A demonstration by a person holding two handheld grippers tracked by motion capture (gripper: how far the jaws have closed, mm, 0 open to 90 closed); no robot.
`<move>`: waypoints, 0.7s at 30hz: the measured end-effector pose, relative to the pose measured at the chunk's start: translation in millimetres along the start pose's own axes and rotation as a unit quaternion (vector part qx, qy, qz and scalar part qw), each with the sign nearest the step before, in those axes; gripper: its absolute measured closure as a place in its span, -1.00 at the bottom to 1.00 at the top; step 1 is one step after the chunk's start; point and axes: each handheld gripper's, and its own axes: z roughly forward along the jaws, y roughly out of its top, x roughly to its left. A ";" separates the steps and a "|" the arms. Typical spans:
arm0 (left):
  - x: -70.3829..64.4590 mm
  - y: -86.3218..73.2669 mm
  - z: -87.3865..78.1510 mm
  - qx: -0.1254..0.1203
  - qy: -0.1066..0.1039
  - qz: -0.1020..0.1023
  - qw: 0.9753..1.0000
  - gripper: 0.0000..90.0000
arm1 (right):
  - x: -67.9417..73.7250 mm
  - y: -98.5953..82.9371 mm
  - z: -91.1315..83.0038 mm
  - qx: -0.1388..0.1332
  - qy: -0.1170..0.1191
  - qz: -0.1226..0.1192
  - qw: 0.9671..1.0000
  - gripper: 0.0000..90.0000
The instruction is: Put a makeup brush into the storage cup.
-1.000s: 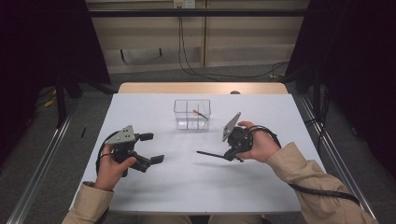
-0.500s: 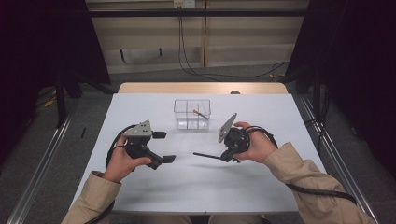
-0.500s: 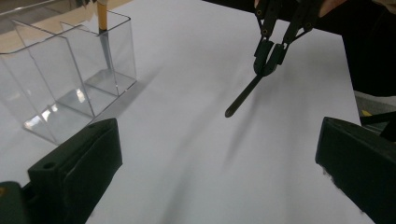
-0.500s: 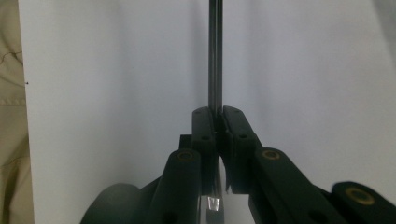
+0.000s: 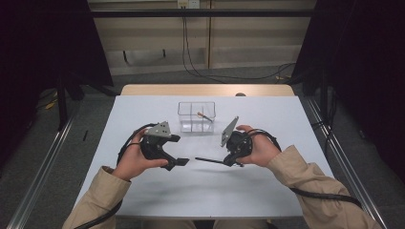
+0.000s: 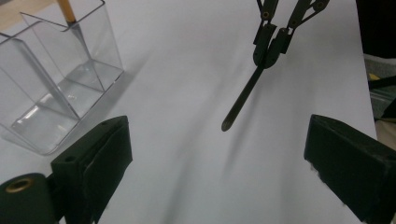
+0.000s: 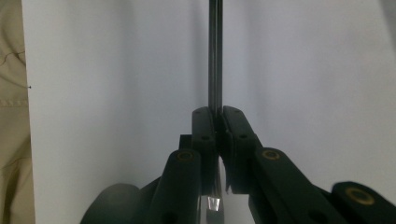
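Observation:
A thin dark pen (image 5: 208,161) sticks out leftward from my right gripper (image 5: 229,162), which is shut on it just above the white table. In the right gripper view the jaws clamp the pen (image 7: 215,56), which runs straight ahead. My left gripper (image 5: 180,150) is open, its jaws pointing right toward the pen's tip. In the left gripper view the pen (image 6: 243,95) hangs ahead between the wide jaws, gripped by the right gripper (image 6: 273,37). A clear divided box (image 5: 197,117) stands behind both, holding an orange pencil (image 5: 204,115).
The white table (image 5: 205,191) ends at a wooden strip at the far edge. Cables trail from both grippers over the table. The clear box (image 6: 51,88) sits close to my left gripper's left jaw, with the pencil (image 6: 67,10) in its far compartment.
My left gripper has moved right toward the middle of the table, closing in on the pen's tip. My right gripper with the pen has shifted slightly left.

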 end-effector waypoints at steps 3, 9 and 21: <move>-0.9 5.8 4.3 0.017 -0.001 0.013 1.000 -0.80 | 1.1 1.6 0.2 0.000 -0.002 -0.001 1.000 0.87; -3.5 17.9 12.6 0.044 -0.004 0.026 0.999 -0.69 | 2.7 3.4 -0.1 0.001 0.001 -0.003 1.000 0.87; -4.7 31.7 26.7 0.090 -0.017 0.058 0.994 -0.27 | 3.6 5.0 -1.5 -0.004 0.005 -0.007 1.000 0.87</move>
